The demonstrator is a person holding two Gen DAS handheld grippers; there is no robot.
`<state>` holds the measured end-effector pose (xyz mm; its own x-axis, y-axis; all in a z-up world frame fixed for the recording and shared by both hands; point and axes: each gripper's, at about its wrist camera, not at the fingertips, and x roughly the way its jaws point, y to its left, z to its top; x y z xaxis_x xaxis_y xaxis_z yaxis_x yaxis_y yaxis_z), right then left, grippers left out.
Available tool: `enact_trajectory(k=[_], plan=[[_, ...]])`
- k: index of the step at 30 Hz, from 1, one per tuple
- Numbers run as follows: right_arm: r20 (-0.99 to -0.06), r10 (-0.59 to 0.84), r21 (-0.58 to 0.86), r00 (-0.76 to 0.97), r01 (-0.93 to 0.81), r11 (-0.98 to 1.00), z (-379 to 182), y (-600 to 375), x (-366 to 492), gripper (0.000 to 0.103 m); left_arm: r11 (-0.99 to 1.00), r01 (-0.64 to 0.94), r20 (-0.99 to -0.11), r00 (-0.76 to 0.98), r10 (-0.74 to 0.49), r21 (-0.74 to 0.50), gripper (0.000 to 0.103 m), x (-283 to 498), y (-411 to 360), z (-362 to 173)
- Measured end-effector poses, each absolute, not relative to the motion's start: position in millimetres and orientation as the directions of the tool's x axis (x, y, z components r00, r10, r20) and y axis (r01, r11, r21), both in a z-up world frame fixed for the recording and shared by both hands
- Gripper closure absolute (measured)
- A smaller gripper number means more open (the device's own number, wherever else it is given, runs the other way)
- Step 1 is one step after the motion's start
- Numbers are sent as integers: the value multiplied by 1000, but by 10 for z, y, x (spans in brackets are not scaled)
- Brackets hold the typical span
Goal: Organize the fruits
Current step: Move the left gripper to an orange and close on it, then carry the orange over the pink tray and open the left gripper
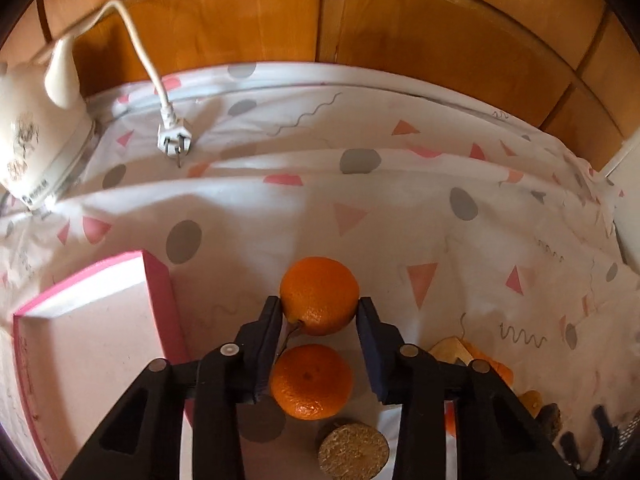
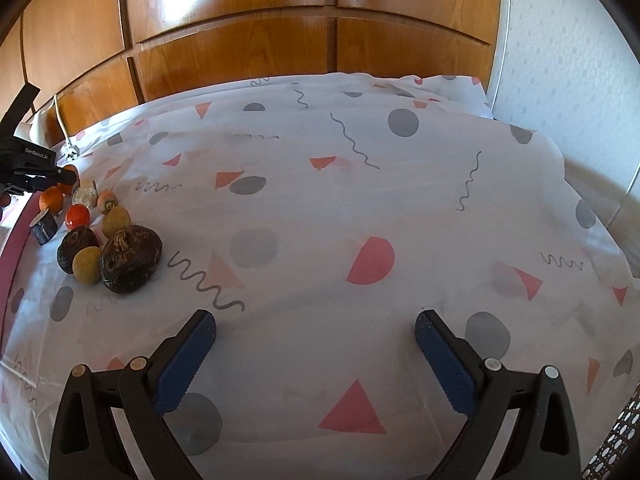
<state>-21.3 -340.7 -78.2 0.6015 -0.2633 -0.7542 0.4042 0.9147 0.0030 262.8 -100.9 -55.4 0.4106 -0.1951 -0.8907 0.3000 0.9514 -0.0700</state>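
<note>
The left gripper [image 1: 319, 310] has its two blue-padded jaws around a round orange mandarin [image 1: 319, 295], one pad at each flank of the fruit; the left pad touches the peel, while the right pad sits right at the edge of it, so whether the grasp is firm cannot be told. A second orange mandarin [image 1: 311, 381] lies just below the first, between the black arms of the gripper, with a thin stem running between the two fruits. Beneath that sits a cut brown piece with a rough beige face [image 1: 353, 449]. To the left lies a shallow pink cardboard box [image 1: 90, 336], open and showing a pale floor. All of this rests on a white cloth printed with grey dots, pink triangles and squiggles [image 1: 420, 200]. Farther back, a white power plug on its cable [image 1: 174, 140] lies on the cloth beside a white appliance [image 1: 32, 148], in front of orange-brown wooden panels [image 1: 400, 32].

The right gripper [image 2: 315, 330] stands released, its jaws wide apart over bare cloth with nothing between them. Far to its left, a cluster of fruit [image 2: 100, 240] lies on the cloth: dark brown rounded pieces, small yellowish ones and a red one.
</note>
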Motion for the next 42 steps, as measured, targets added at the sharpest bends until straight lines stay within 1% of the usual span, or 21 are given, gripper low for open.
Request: enact_trajectory(k=[8,13,17,20,23,28,31,33,36,42], plan=[[-745,-265,6,612,402,916,-794,-3403,-209,0,943,293,-820,492,-292,-160,66,2256,-769,-198],[-742,-267,5,614,404,915,-796,-3397,-214,0,949,228,-788,532,-308,-217,66,1959,-410,-16],[-739,-271,4,616,407,913,-796,-3391,-216,0,967,149,-782,568,-256,-208,66,1738,32,9],[-739,-272,4,616,408,913,-798,-3391,-220,0,977,91,-798,564,-211,-193,66,1719,332,-75],[-741,-271,3,614,407,913,-795,-3394,-217,0,990,43,-809,573,-135,-135,66,1762,536,-174],[-738,-274,2,616,409,913,-795,-3389,-223,0,996,-16,-827,559,-63,-86,65,1825,734,-334],[-737,-275,1,617,408,913,-796,-3388,-224,0,994,-59,-823,567,-43,-92,63,1793,791,-386],[-738,-276,0,616,408,913,-794,-3389,-220,0,994,-65,-817,575,-36,-90,55,1762,794,-378],[-738,-278,-3,615,409,913,-793,-3387,-210,0,995,-73,-802,597,-14,-72,54,1643,744,-344],[-738,-278,-3,615,409,912,-790,-3385,-211,0,992,-82,-772,635,-22,-96,54,1331,640,-243]])
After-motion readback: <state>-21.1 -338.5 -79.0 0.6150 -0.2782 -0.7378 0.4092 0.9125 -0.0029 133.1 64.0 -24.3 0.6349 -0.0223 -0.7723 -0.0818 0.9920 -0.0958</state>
